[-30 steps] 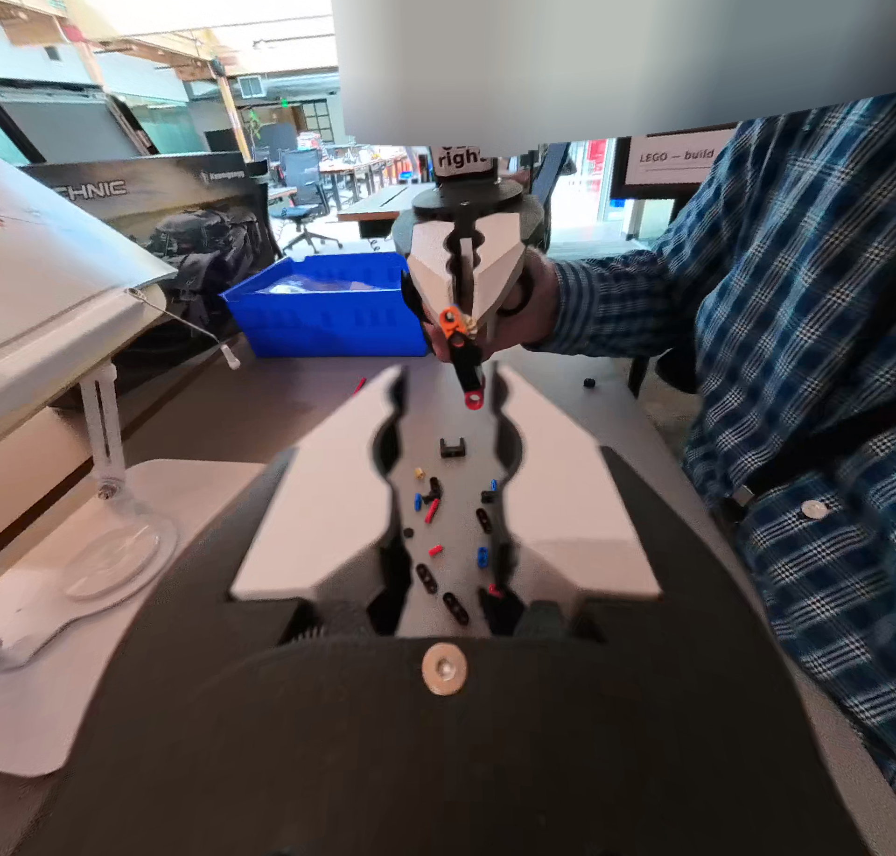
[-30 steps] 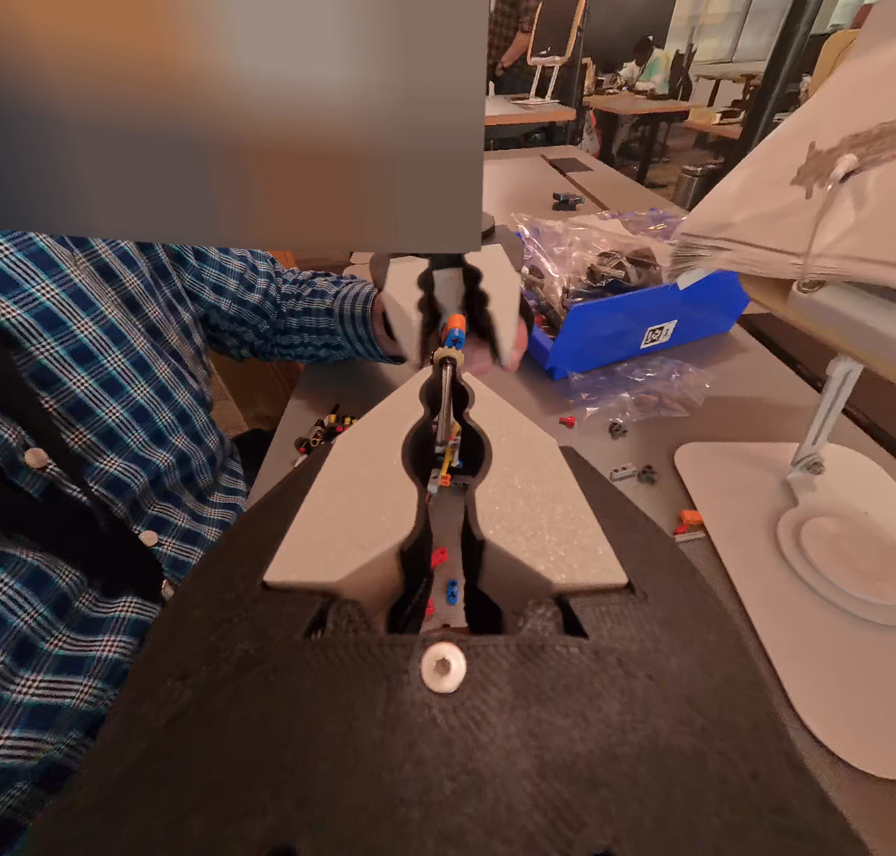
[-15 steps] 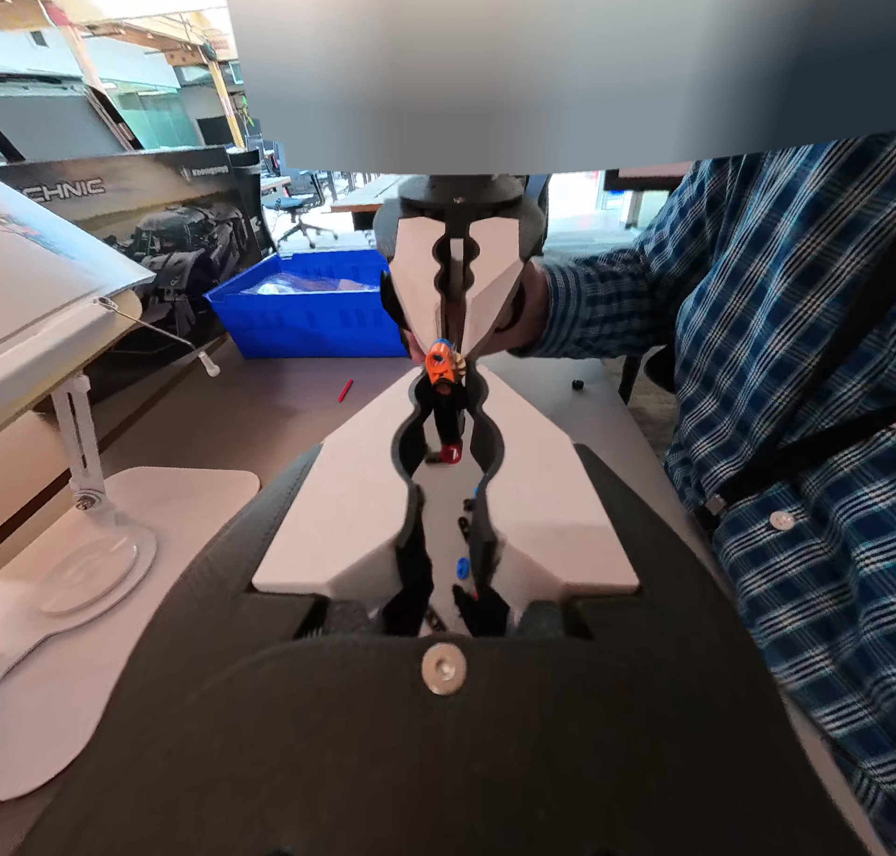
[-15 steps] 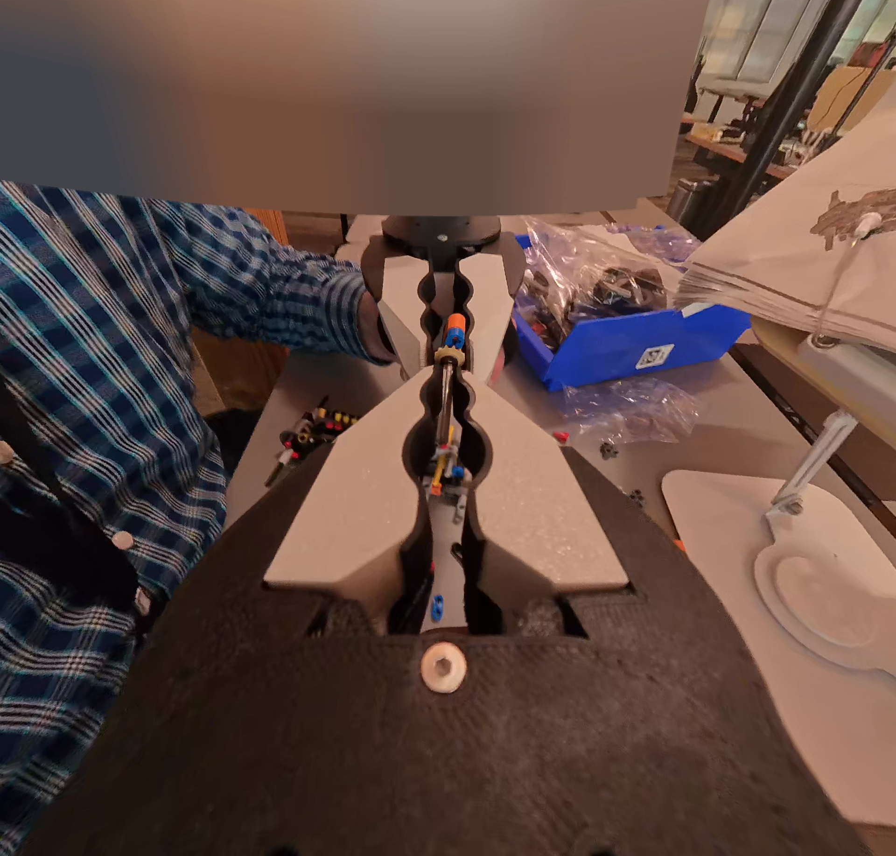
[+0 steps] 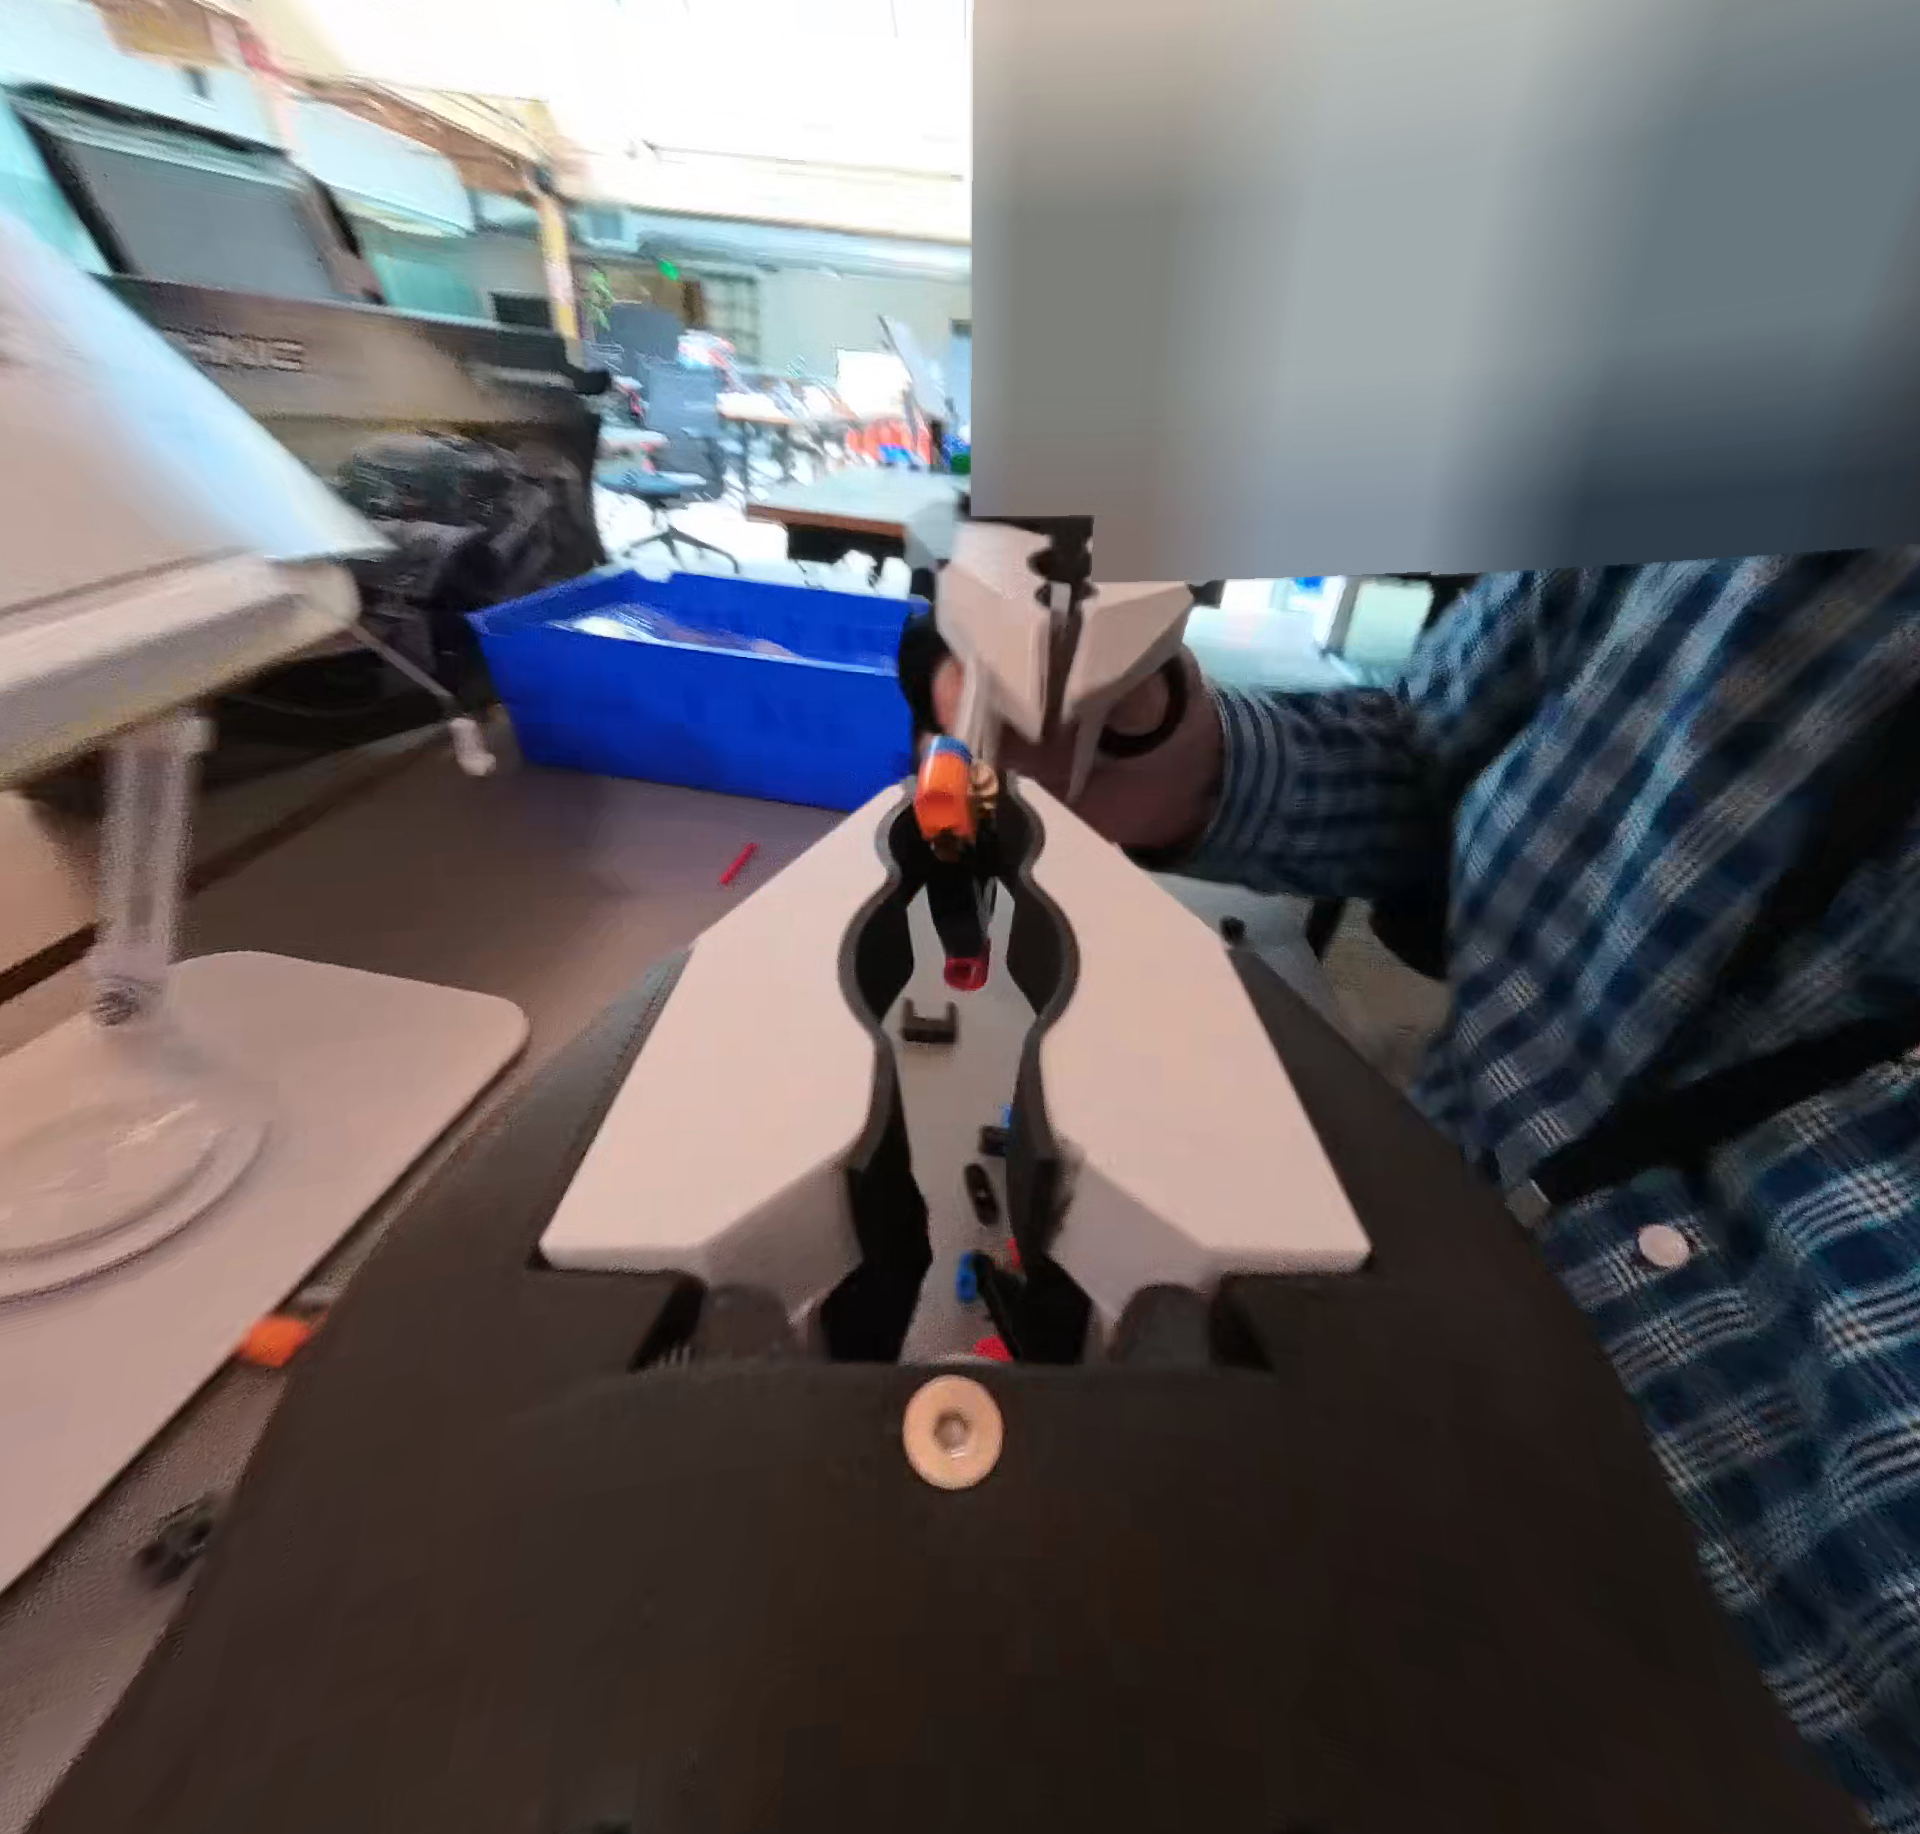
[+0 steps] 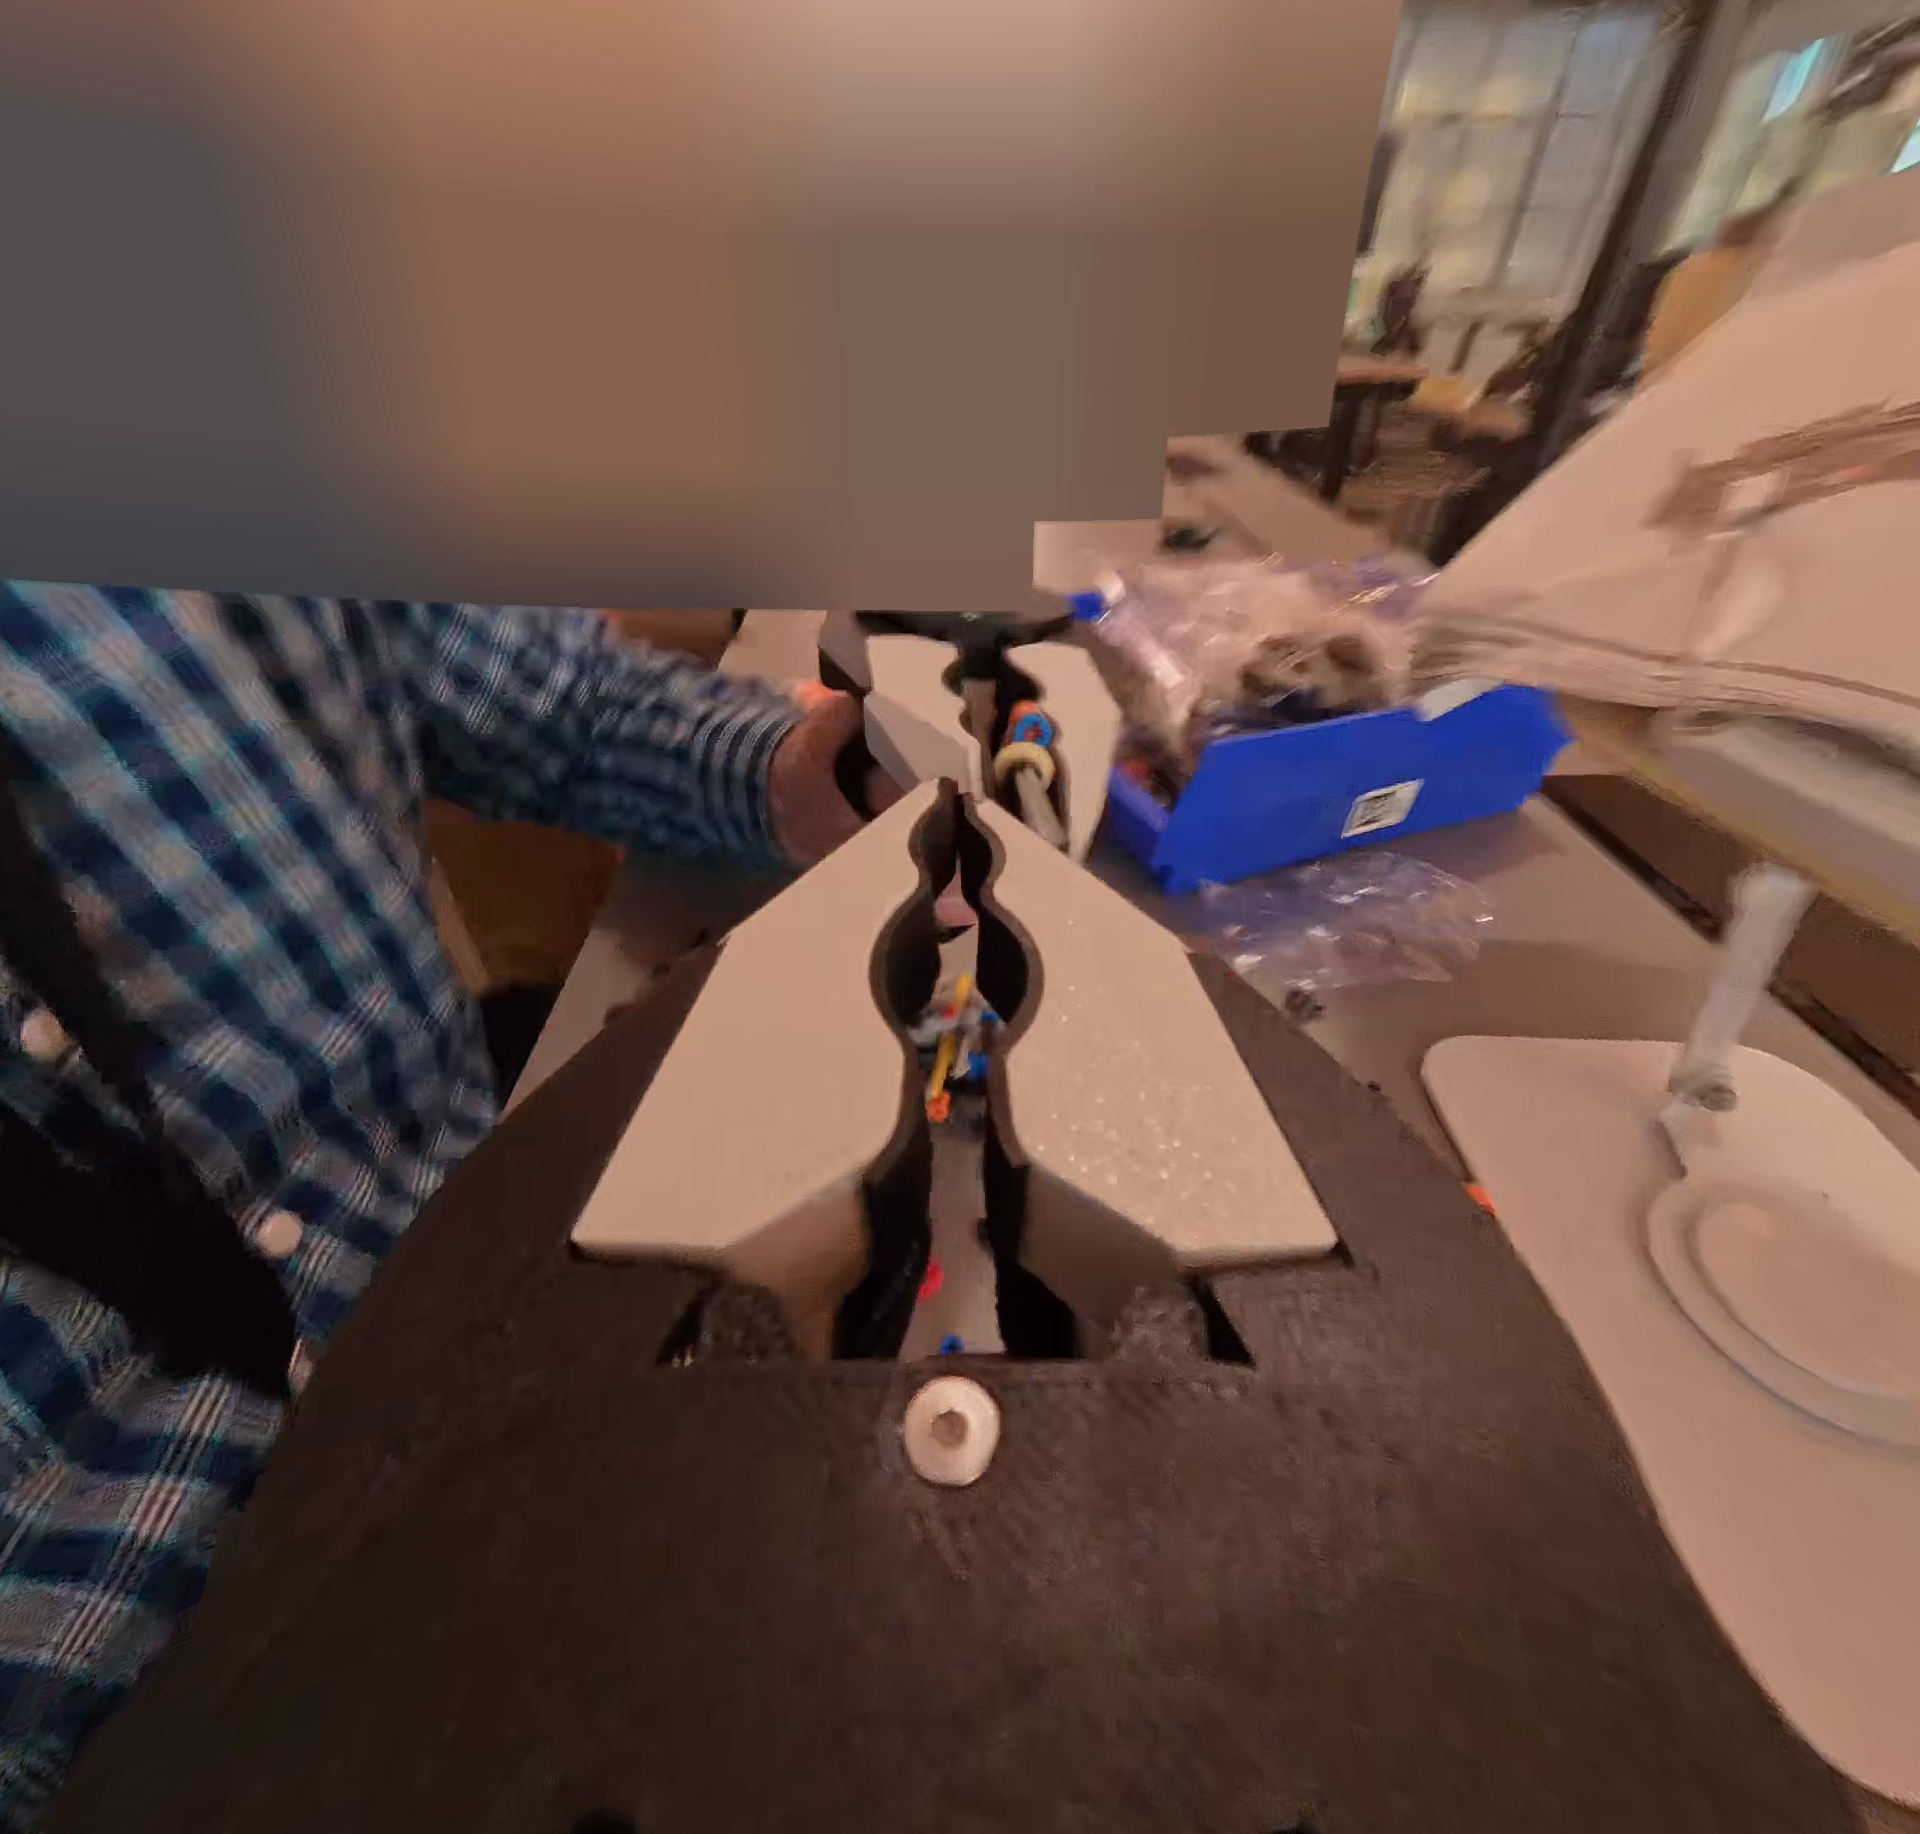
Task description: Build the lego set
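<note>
Left gripper (image 5: 954, 816): my fingers are clamped on the lego piece (image 5: 958, 875), held above the table (image 5: 436, 870).
Right gripper (image 6: 958, 797): mine, closed, nothing between its tips.
Blue bin (image 5: 707, 693): far edge.

two tools (image 5: 951, 808) (image 6: 958, 797), one blue bin (image 5: 717, 683)

Left gripper (image 5: 954, 810) and right gripper (image 6: 961, 797): pale wedge-shaped fingers with wavy black inner edges, black textured bodies, one silver screw each. Blue plaid sleeves (image 5: 1340, 776).
</note>
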### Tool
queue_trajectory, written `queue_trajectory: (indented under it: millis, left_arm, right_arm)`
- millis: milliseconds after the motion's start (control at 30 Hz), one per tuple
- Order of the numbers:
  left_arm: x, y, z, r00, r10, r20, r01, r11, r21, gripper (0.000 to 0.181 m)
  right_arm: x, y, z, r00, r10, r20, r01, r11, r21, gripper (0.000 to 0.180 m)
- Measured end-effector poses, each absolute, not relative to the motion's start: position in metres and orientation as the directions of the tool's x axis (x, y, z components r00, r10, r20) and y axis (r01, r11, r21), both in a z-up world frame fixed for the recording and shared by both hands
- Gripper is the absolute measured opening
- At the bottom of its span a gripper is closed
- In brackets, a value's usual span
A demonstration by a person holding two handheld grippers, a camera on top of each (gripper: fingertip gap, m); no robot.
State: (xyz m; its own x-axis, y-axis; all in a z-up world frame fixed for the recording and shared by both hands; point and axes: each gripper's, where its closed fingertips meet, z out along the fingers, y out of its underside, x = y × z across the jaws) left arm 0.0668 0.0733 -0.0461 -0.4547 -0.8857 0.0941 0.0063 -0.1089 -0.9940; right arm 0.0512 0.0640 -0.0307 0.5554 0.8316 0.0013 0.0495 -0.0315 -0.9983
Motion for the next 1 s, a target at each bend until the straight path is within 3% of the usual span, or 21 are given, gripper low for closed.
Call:
queue_trajectory:
  millis: [100,267,433,533,633,800,1000]
  left_arm:
    - [0.057,0.1,-0.026,-0.393,-0.917,0.066,0.08,-0.106,-0.991,0.011]
    - [0.075,0.09,-0.055,-0.327,-0.944,-0.051,-0.035,0.066,-0.997,0.011]
    - [0.083,0.081,-0.062,-0.306,-0.949,-0.073,-0.102,0.108,-0.989,0.011]
    - [0.084,0.083,-0.063,-0.285,-0.956,-0.075,-0.13,0.115,-0.985,0.01]
    - [0.084,0.082,-0.068,-0.292,-0.954,-0.067,-0.162,0.118,-0.98,0.011]
    - [0.082,0.077,-0.065,-0.317,-0.949,-0.005,-0.157,0.057,-0.986,0.011]
    - [0.077,0.081,-0.053,-0.379,-0.9,0.216,-0.121,-0.184,-0.976,0.01]
  right_arm:
    - [0.074,0.069,-0.028,0.605,0.796,-0.031,0.016,-0.051,-0.999,0.0]
    - [0.077,0.076,-0.038,0.695,0.656,0.293,0.393,-0.006,-0.92,0.023]
    - [0.08,0.091,-0.062,0.56,0.51,0.653,0.76,-0.004,-0.65,0.017]
    - [0.08,0.094,-0.067,0.47,0.469,0.748,0.846,0.003,-0.534,0.001]
    - [0.083,0.096,-0.07,0.394,0.444,0.805,0.901,-0.013,-0.434,0.0]
    - [0.081,0.092,-0.073,0.437,0.488,0.756,0.872,-0.023,-0.489,0.0]
    - [0.073,0.089,-0.065,0.437,0.459,0.773,0.868,0.009,-0.496,0.001]
